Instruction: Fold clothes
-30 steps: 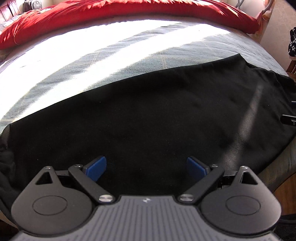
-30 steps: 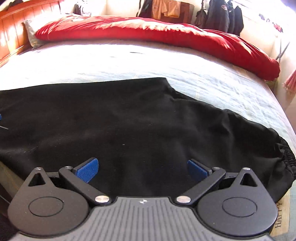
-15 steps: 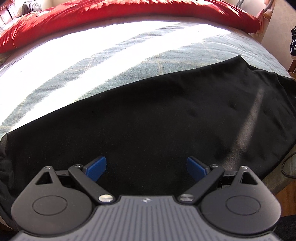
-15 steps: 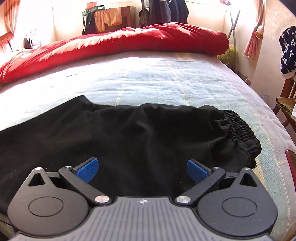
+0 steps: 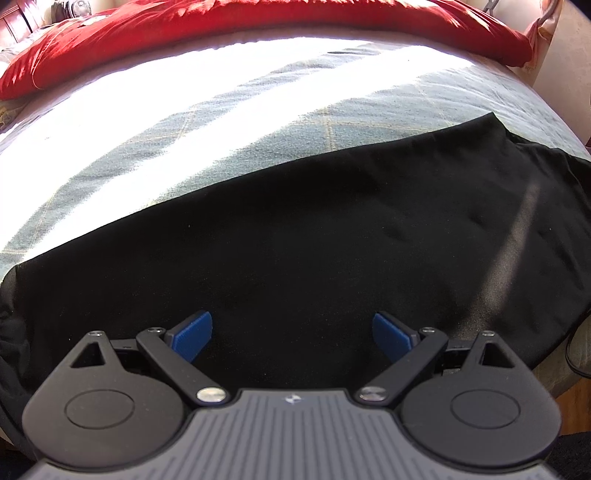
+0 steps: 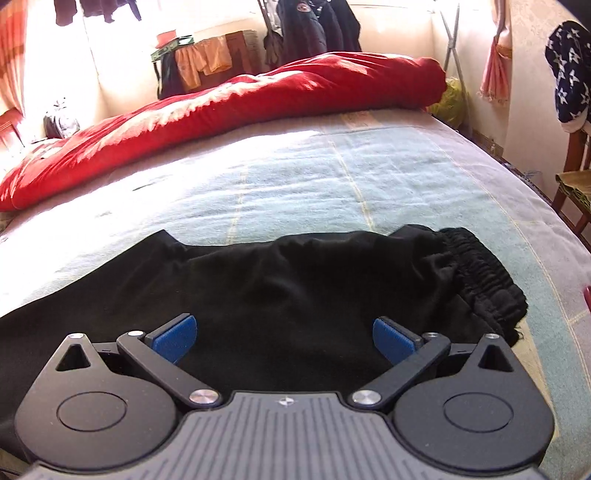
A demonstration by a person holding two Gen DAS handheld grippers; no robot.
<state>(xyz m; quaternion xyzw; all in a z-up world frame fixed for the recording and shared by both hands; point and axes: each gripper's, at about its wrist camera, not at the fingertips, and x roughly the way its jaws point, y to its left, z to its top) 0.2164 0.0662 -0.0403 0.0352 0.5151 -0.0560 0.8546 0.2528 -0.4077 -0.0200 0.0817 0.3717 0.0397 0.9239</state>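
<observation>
Beneath both splayed grippers [image 5: 292,334] [image 6: 284,338], black trousers [image 6: 295,295].

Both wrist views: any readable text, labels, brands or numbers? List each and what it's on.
None readable.
Left gripper body: small pale emblem, a symbol, no letters.
Right gripper body: same emblem, no letters.
Dark jacket hanging at the back: round chest patch, too small to read.

Both wrist cameras look forward, low and close over the black trousers [image 5: 314,240] [image 6: 295,288], across the bed [image 5: 184,122] [image 6: 332,177]; both views share the red duvet [image 5: 258,22] [image 6: 240,107].
</observation>
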